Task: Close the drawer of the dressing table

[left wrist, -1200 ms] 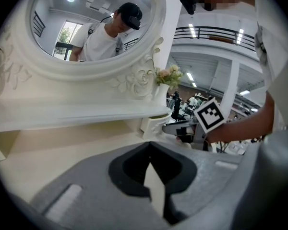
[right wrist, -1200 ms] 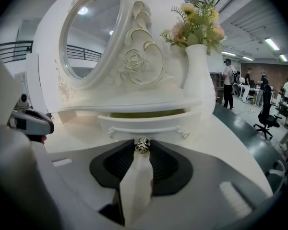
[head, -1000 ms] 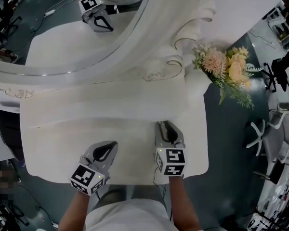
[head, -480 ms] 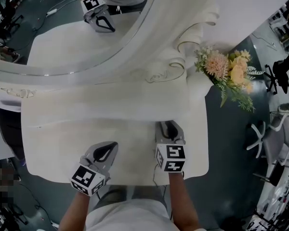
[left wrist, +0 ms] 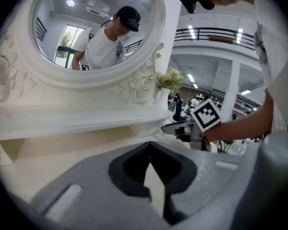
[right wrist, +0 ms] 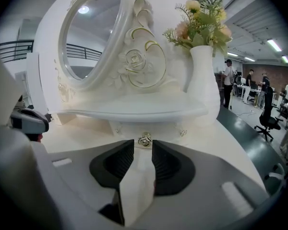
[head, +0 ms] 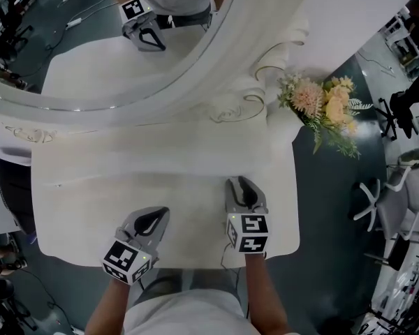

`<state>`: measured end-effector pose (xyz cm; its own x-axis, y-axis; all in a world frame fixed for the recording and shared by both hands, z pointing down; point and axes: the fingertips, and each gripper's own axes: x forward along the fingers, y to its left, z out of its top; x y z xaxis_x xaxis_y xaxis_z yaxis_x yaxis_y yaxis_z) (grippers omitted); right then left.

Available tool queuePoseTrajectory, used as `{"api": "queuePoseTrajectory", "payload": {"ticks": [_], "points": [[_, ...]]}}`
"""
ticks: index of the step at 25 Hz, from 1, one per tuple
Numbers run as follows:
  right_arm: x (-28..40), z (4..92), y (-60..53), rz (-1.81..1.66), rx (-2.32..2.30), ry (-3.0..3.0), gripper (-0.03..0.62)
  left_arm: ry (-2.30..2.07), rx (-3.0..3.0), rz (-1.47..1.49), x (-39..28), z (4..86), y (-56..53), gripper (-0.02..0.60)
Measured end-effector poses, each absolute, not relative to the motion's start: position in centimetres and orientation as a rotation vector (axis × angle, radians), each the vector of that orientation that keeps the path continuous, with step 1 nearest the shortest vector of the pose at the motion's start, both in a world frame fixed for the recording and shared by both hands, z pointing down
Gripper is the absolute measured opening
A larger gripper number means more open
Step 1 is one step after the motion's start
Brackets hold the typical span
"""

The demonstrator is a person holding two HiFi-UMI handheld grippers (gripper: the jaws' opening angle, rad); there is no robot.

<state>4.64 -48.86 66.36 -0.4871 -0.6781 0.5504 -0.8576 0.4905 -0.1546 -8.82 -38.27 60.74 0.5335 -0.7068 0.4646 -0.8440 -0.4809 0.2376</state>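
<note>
Seemingly the drawer (right wrist: 164, 130) sits nearly home; right gripper (right wrist: 143, 150), slightly spread, faces its knob (right wrist: 144, 139); left gripper (left wrist: 149, 146) pressed together above the surface (head: 84, 201).

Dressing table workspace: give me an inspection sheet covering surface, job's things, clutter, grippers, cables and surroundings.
Surface: white dressing table top.
Job's things: drawer knob under the shelf; whether the drawer is fully shut cannot be told.
Clutter: vase of flowers, right rear corner.
Grippers: left gripper shut, empty; right gripper slightly open, facing the knob.
Cables: loose cables on the floor.
Surroundings: oval mirror, office chair.
</note>
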Motion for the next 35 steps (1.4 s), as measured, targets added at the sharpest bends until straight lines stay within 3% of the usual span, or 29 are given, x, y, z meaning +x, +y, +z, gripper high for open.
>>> {"api": "queuePoseTrajectory", "payload": {"ticks": [17, 25, 35], "points": [[5.4, 58.0, -41.6, 0.475, 1.353, -2.346, 0.099, -1.273, 2.48, 0.345, -9.8, 54.2, -35.0, -0.002], [5.7, 54.5, -38.6, 0.425, 1.436, -2.353, 0.004, -1.316, 2.529, 0.314, -11.5, 51.0, -33.4, -0.002], [6.3, 51.5, -35.3, 0.415, 1.512, -2.371, 0.003, -1.397, 2.56, 0.262, -14.1, 47.8, -31.5, -0.002]]}}
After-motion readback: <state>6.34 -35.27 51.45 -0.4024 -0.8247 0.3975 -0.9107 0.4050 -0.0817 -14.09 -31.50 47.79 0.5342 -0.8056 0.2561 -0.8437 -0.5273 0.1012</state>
